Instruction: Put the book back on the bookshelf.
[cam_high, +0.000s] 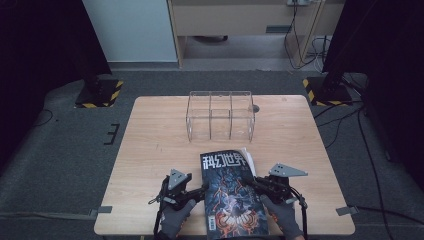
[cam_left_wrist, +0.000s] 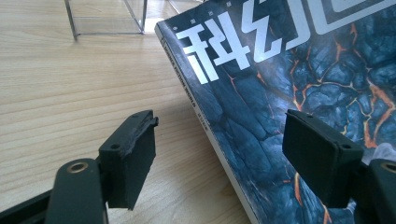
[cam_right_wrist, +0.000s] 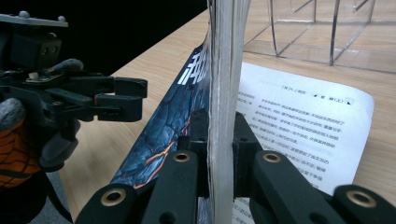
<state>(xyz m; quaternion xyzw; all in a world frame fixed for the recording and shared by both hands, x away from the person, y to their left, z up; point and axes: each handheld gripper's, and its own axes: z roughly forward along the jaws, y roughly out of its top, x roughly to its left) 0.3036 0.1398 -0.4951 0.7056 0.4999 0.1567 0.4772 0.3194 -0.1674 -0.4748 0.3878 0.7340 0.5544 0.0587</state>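
A magazine (cam_high: 231, 195) with a dark blue and orange lava cover lies at the table's near edge. My right gripper (cam_high: 254, 182) is shut on the stack of page edges (cam_right_wrist: 224, 56) on the magazine's right side and holds it raised above a white printed page (cam_right_wrist: 303, 116) that lies flat. My left gripper (cam_high: 202, 188) is open at the spine side. In the left gripper view its jaws straddle the spine (cam_left_wrist: 219, 140), one over the wood, one over the cover (cam_left_wrist: 299, 79). The left gripper (cam_right_wrist: 133, 100) also shows in the right gripper view, open beside the cover.
A clear acrylic organizer (cam_high: 221, 116) with three compartments stands at the back middle of the wooden table (cam_high: 150, 150). Bare wood lies to the left and right of the magazine. Black-and-yellow stand bases (cam_high: 97, 94) sit on the floor beyond the table.
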